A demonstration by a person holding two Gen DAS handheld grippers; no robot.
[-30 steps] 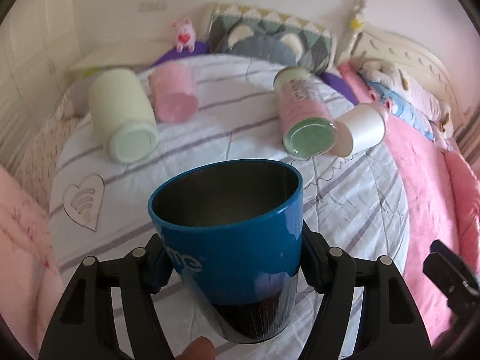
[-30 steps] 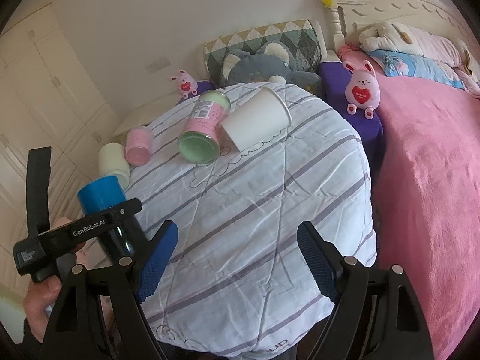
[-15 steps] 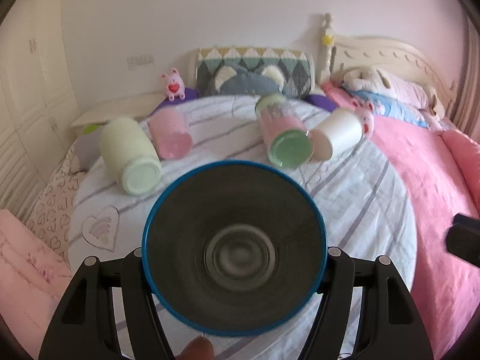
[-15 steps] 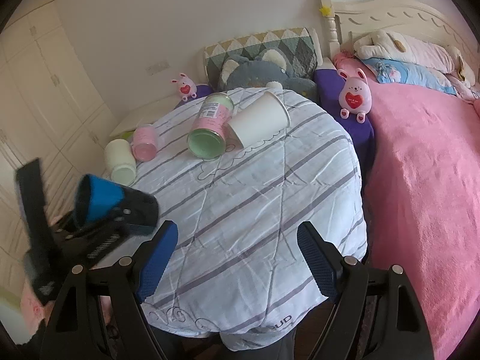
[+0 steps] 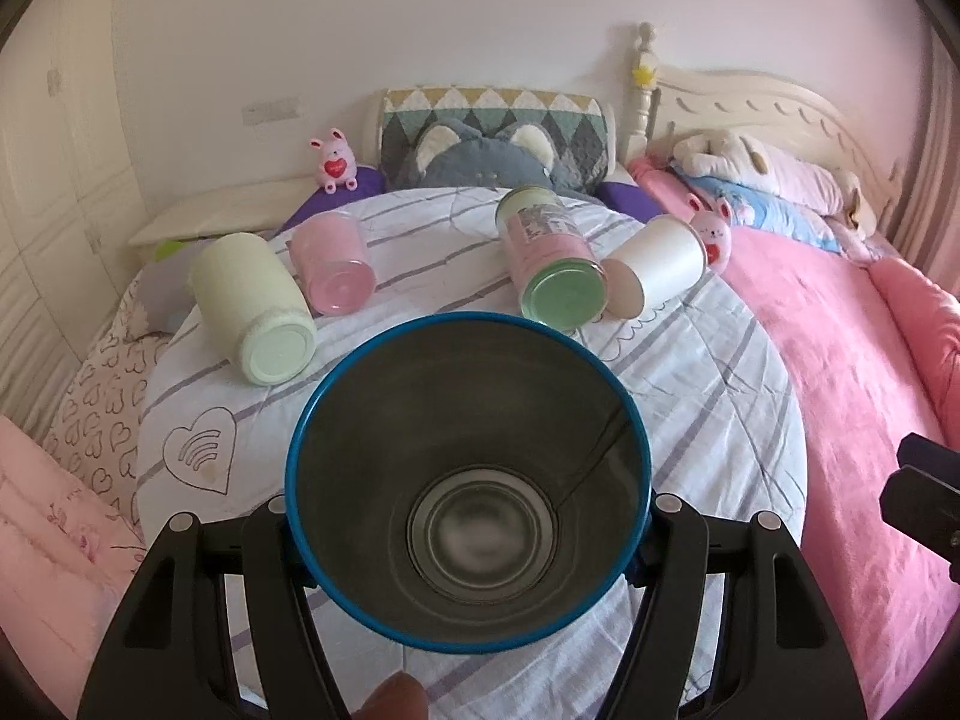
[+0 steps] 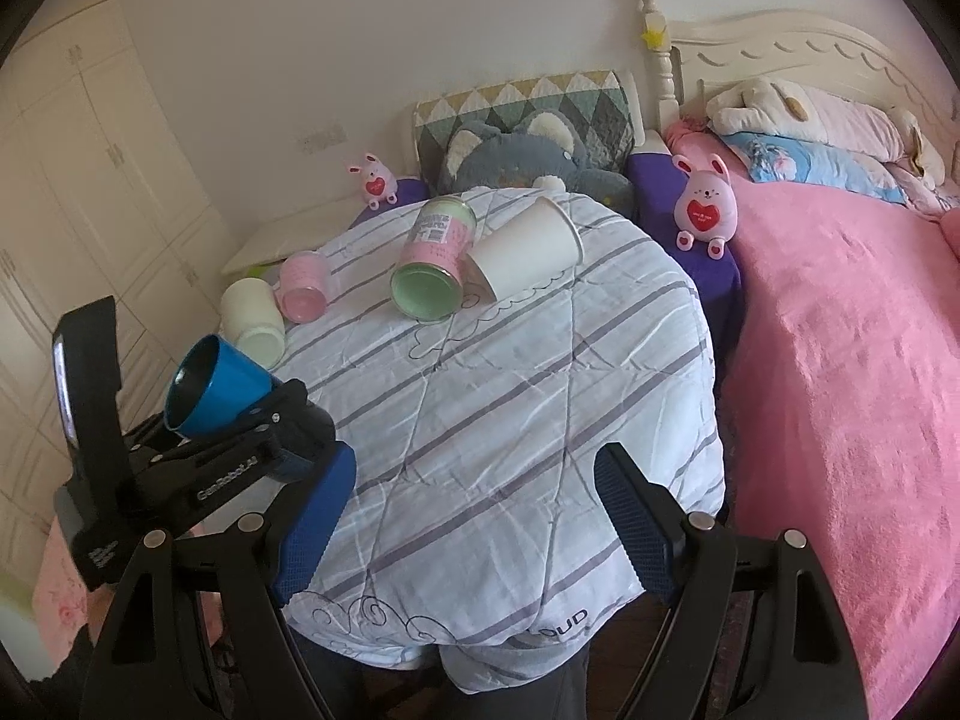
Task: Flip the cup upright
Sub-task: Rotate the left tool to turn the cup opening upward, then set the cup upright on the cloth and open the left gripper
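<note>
The blue cup (image 5: 468,480) is being held off the quilted table (image 6: 510,420), at its near left edge, lying sideways with its open mouth facing the left wrist camera and its metal inside showing. The left gripper (image 5: 468,546) is pinching it, one finger on each side of its body. The right gripper (image 6: 474,522) is hanging over the near edge of the table with its jaws spread and nothing between them. Farther back, four more cups are lying on their sides: a cream cup (image 5: 252,306) at the left, a pink cup (image 5: 333,267) beside it, a green-bottomed cup (image 5: 549,261) and a white paper cup (image 5: 657,264) touching each other at the right.
</note>
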